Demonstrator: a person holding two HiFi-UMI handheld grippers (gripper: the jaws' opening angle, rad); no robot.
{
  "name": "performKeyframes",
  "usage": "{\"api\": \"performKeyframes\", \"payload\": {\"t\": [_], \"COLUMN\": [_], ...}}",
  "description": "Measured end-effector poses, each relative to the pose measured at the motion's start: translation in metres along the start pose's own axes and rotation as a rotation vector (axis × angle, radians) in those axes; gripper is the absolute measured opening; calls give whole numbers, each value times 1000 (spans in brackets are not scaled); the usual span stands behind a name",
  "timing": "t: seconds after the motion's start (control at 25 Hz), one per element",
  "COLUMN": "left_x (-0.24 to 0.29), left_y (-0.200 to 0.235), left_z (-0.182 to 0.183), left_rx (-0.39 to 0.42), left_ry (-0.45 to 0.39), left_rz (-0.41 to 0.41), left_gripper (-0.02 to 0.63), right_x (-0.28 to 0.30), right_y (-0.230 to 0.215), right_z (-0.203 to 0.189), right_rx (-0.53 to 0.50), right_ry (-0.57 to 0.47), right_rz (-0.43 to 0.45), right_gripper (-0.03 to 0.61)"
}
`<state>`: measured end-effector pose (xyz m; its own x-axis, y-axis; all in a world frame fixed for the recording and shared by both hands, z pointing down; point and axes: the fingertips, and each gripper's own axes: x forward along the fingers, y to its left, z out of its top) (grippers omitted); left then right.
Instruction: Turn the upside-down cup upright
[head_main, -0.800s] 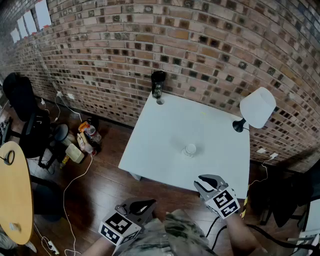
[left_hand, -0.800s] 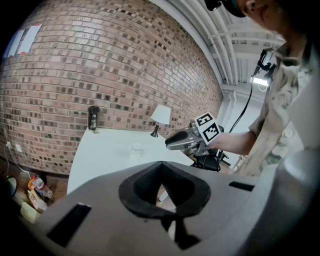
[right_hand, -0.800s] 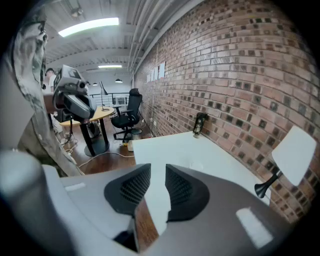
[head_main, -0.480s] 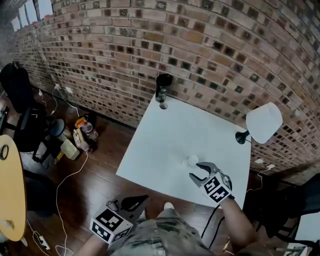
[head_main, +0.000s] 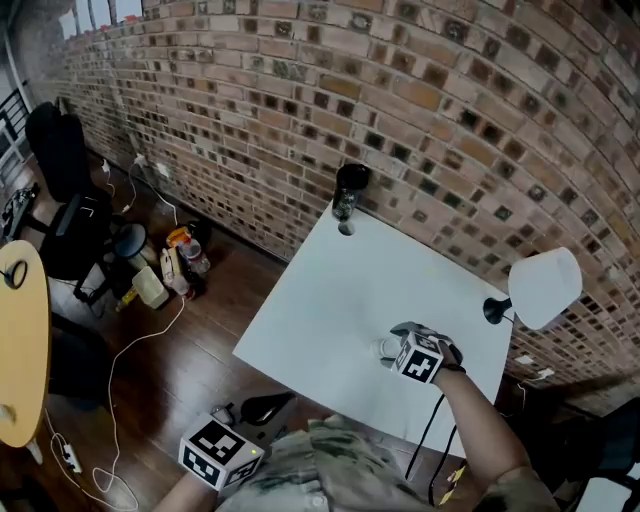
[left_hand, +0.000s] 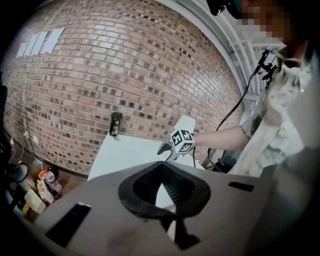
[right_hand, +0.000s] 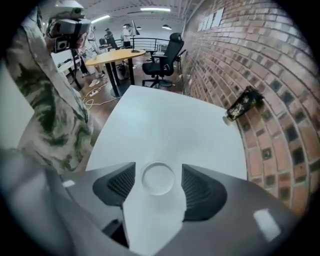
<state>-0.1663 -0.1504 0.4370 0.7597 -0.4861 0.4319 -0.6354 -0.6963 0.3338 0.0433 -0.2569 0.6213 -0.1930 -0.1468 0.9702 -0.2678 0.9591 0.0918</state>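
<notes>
Overhead, the right gripper (head_main: 405, 338) half hides the cup (right_hand: 158, 178), yet its own view shows that round, clear, upside-down cup on the smooth white tabletop (right_hand: 165, 125) between wide ribbed black jaws, untouched, while the left gripper (left_hand: 161, 171) has its jaws together, empty.

Your shirt (head_main: 330, 470): camouflage print. Your left gripper (head_main: 262, 408) and right gripper (head_main: 397, 343): grey shells, black ribbed pads (right_hand: 200, 187), black-and-white marker cubes (head_main: 418, 362)

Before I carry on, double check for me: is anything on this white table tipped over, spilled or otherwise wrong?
Only the clear cup: it stands base up on the white table, between the right claw's open jaws without touching them. Nothing looks spilled or broken.
</notes>
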Motion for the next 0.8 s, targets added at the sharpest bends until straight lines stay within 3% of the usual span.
{"api": "performKeyframes", "payload": {"t": [0.2,0.36,0.52,0.8], "left_x": [-3,3,7,26], "left_y": [4,-3,-8,-21], "left_z": [-6,-7,-6,-2], "left_rx": [-42,-38,-44,6], "left_ry": [-3,1,0,41], "left_rz": [61,76,86,57], "left_gripper": [6,6,6,6], "right_x": [25,28,21,4], "right_y": [2,2,5,1], "right_z": [-4,-9,-11,-36], "right_rx": [-98,-110,-58,103], "right_ry": [80,61,-17,-206], "right_rz": [59,72,65,-33], "right_gripper": [295,261,259,259]}}
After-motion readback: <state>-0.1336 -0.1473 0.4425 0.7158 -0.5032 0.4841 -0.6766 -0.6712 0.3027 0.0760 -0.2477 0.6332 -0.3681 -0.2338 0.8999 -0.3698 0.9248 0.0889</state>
